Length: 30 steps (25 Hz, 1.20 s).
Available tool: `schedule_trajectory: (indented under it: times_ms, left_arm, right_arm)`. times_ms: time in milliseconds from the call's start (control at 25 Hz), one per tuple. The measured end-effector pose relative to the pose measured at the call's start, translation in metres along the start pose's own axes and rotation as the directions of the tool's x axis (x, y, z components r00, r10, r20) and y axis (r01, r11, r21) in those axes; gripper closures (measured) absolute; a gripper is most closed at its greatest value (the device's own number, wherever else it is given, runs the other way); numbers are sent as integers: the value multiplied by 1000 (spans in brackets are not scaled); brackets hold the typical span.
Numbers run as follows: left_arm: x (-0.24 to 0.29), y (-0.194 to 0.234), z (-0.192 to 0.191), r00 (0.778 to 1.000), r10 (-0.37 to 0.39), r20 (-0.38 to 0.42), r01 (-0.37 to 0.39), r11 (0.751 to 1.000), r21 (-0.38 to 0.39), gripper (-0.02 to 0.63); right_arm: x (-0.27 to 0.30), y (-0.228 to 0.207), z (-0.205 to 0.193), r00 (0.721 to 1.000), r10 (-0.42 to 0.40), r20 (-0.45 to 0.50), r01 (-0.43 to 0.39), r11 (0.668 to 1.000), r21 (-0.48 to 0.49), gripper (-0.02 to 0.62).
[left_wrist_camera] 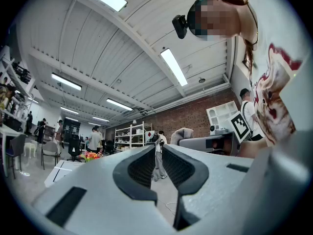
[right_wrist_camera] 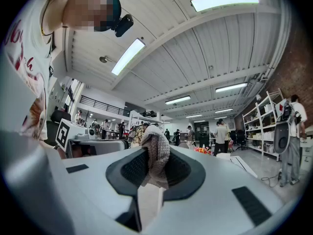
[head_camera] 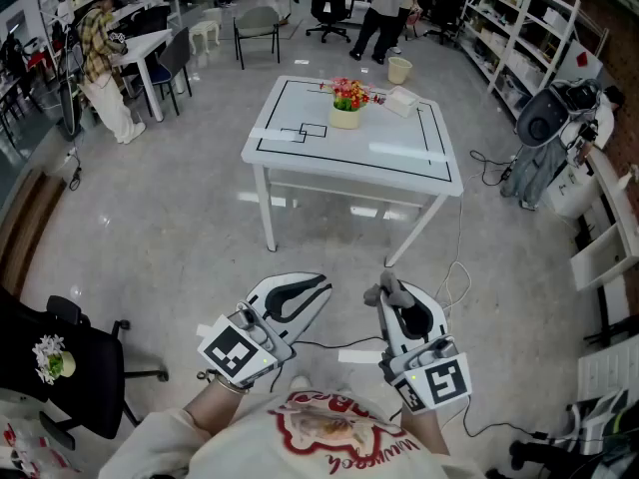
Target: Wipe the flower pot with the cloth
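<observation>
The flower pot (head_camera: 345, 116), pale yellow with red and orange flowers, stands on the far side of the white table (head_camera: 399, 153), well ahead of both grippers. Low in the head view, my right gripper (head_camera: 388, 293) is shut on a crumpled grey cloth (head_camera: 387, 287). In the right gripper view the cloth (right_wrist_camera: 157, 161) bulges up between the dark pads, and the flowers (right_wrist_camera: 202, 151) show far off. My left gripper (head_camera: 319, 283) is shut with nothing in it. The left gripper view has its pads (left_wrist_camera: 146, 168) meeting at the tips, with the flowers (left_wrist_camera: 91, 155) small at the left.
A small white box (head_camera: 401, 100) lies on the table beside the pot. A black office chair (head_camera: 70, 362) stands at my left and cables (head_camera: 454, 282) trail on the floor. White shelves (head_camera: 524, 28) line the right wall. People and chairs stand at the back.
</observation>
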<state>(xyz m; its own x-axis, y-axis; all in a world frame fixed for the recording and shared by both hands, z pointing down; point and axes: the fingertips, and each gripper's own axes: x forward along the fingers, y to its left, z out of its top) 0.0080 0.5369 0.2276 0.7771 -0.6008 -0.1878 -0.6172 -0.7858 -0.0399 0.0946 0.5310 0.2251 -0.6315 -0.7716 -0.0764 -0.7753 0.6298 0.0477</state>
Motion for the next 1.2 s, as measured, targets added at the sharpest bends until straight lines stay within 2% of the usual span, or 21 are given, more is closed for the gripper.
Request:
schedule_trajectory:
  times_ms: [400, 680, 920, 1200]
  left_arm:
    - [0, 5, -1, 1000, -9, 5, 9, 1000, -1, 558]
    - [-5, 7, 0, 1000, -23, 12, 23, 999, -31, 558]
    - [-9, 5, -5, 999, -34, 6, 35, 998, -56, 558]
    - [0, 21, -16, 1000, -21, -8, 20, 997, -77, 558]
  right_arm:
    - [6, 5, -3, 1000, -1, -5, 1, 1000, -5, 531]
    - [10, 12, 1, 1000, -11, 22, 10, 999, 38, 529]
    - [12, 21, -5, 1000, -6, 7, 6, 999, 45, 529]
    - [25, 11, -14, 1000, 2, 3, -2, 999, 54, 529]
